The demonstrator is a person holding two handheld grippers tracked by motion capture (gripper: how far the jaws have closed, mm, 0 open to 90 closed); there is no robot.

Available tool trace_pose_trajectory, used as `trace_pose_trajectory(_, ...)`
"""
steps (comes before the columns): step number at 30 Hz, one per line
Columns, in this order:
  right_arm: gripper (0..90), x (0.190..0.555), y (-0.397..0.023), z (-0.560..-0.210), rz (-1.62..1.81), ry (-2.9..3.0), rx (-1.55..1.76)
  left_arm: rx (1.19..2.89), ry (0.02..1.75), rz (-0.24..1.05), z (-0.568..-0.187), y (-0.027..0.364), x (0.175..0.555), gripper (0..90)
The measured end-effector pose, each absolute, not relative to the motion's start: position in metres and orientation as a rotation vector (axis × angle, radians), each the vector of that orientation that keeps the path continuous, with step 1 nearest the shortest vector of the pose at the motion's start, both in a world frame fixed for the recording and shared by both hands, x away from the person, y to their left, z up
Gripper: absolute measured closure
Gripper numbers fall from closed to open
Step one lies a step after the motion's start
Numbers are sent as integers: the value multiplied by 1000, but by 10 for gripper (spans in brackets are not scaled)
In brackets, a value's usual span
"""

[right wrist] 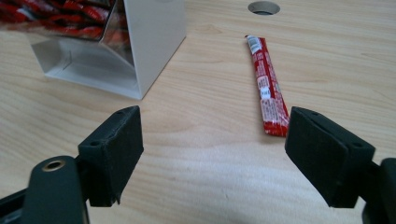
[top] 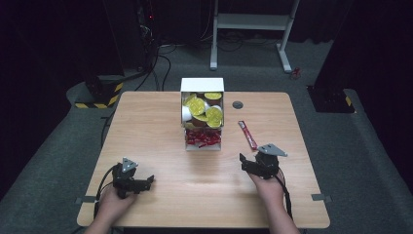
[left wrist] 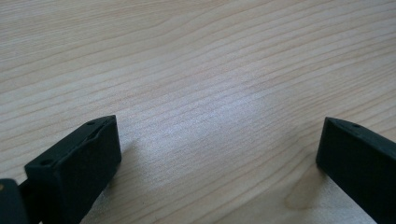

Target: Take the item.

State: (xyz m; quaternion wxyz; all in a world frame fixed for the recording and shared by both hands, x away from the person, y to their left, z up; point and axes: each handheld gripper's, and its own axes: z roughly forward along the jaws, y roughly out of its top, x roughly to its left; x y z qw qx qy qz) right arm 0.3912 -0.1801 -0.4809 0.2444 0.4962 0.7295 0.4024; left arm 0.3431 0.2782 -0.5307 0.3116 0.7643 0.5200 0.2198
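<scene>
Bench (top: 160, 141): pale wood-grain top, smooth, slight sheen. Sachet (right wrist: 267, 84): glossy red foil-like wrap. Box (right wrist: 154, 37): matt white card. Right hand-held gripper (right wrist: 212, 154): matt black plastic.

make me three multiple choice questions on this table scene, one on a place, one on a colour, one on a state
1. Where does the loose stick packet lie?
A. on the table to the right of the white box
B. inside the white box
C. between the left gripper's jaws

2. What colour are the lids of the round cups in the top of the box?
A. blue
B. yellow
C. black

3. How does the right gripper stand?
A. shut on the packet
B. shut with nothing in it
C. open, nothing between its jaws

Answers:
1. A, the high view shows it flat on the wood beside the box, ahead of the right gripper.
2. B, the high view shows yellow tops over the red sticks lower down.
3. C, the right gripper view shows the jaws wide apart over bare table, the packet ahead of them and untouched.
</scene>
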Motion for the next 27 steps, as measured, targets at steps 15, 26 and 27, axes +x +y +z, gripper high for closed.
trace_pose_trajectory(15, 137, 354, -203, -524, 927, 2111, 1450, 2017, 1372, 580, -531, 278, 343, 2)
trace_pose_trajectory(26, 143, 348, -198, -525, 862, 2105, 1434, 2009, 1375, 581, -531, 278, 343, 2)
trace_pose_trajectory(27, 143, 348, -197, -525, 861, 2104, 1440, 2009, 1375, 581, -531, 278, 343, 3)
